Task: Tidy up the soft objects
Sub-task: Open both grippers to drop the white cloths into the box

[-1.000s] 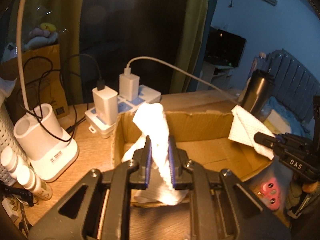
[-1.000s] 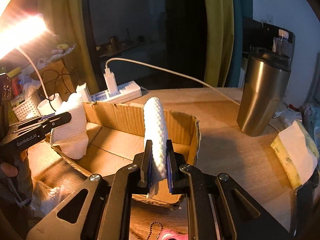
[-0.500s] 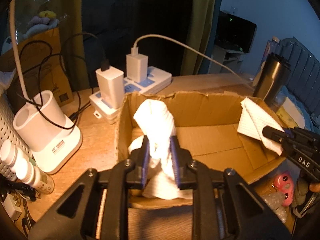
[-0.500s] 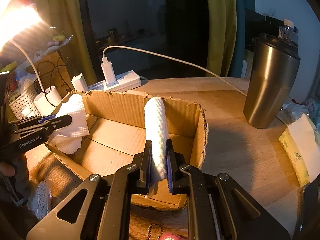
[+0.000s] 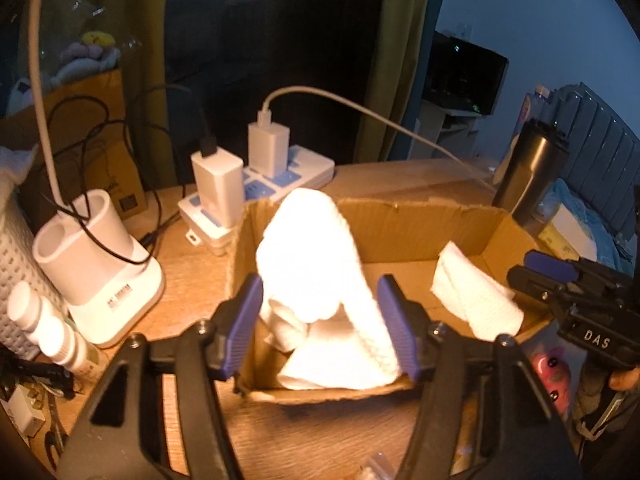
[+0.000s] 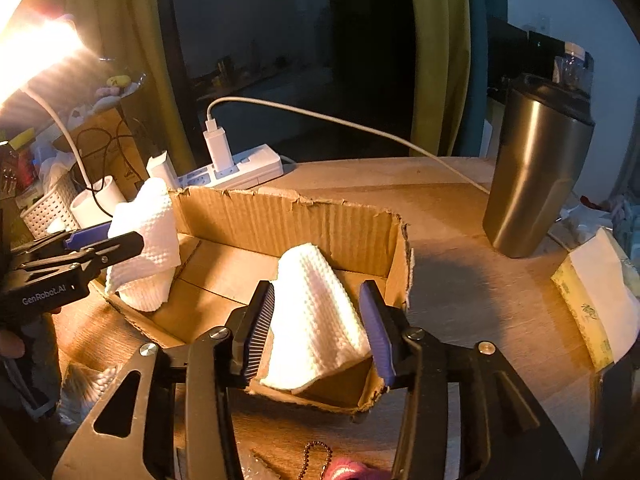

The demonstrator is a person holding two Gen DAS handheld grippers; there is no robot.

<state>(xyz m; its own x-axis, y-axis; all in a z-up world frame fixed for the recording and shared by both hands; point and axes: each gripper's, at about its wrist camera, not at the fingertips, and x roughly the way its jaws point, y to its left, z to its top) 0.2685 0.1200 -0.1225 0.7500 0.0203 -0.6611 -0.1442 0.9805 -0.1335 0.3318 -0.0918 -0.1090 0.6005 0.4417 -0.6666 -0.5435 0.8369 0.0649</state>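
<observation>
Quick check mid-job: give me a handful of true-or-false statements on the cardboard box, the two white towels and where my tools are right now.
1. Both white towels are in the cardboard box. True: the left towel and the right towel sit inside it.
2. The left tool is clamped shut on its towel. False: its jaws are opening, the towel loose between them.
3. The right tool is opening around its towel. True.
4. The steel tumbler stands inside the box. False: it stands on the table outside it.
5. A white charger is plugged into the power strip behind the box. True.
</observation>
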